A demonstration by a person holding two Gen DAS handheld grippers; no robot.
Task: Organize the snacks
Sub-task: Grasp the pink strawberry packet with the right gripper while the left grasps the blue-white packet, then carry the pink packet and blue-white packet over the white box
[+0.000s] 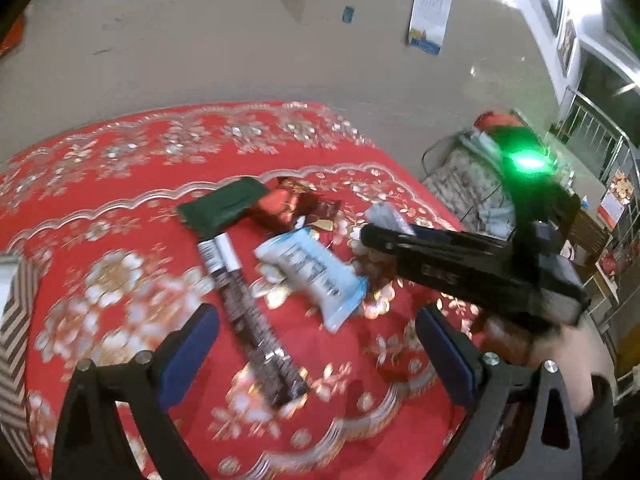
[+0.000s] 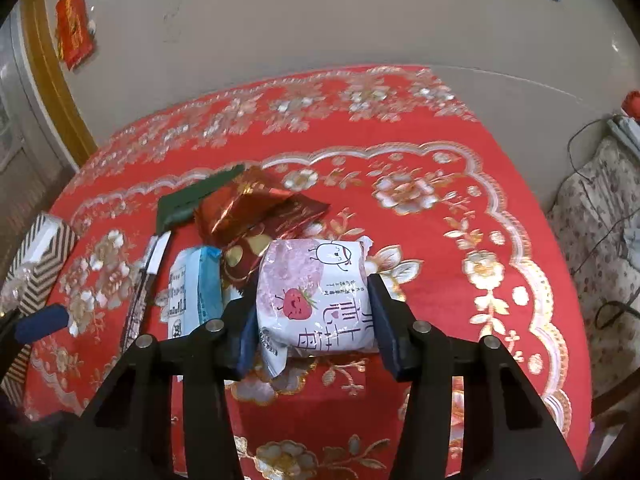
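Gripping a pink snack packet [image 2: 316, 300] between its blue pads, the right gripper [image 2: 314, 320] looks clamped on it. Both pads sit against the packet's sides and the wrapper bulges a bit. The packet is near the middle of the table [image 2: 460, 240], just right of the snack pile, likely taken from the side so it lifts clear of the others.

The left gripper [image 1: 316, 348] is released, jaws wide, nothing between the pads. It hangs over a long dark bar [image 1: 248, 316] that runs toward the near edge, probably the next pick.

The pile sits toward the table's left-middle:
- A green packet [image 1: 222, 206] lies farthest back.
- A red foil packet [image 1: 280, 204] overlaps it.
- A white and blue packet [image 1: 312, 272] lies beside the bar.

A striped box [image 2: 38, 256] at the left edge is probably where the snacks go, a guess.

Hard to read:
- The left view is motion-blurred, so packet print is unreadable.
- In that view the right gripper's body covers the pink packet, with only a pale corner poking out.
- The striped box is cut off by the frame in both views, and its inside is not visible.
- Whether the pink packet is lifted or resting on the cloth, cannot tell.
- A brown packet under the red foil is mostly hidden.
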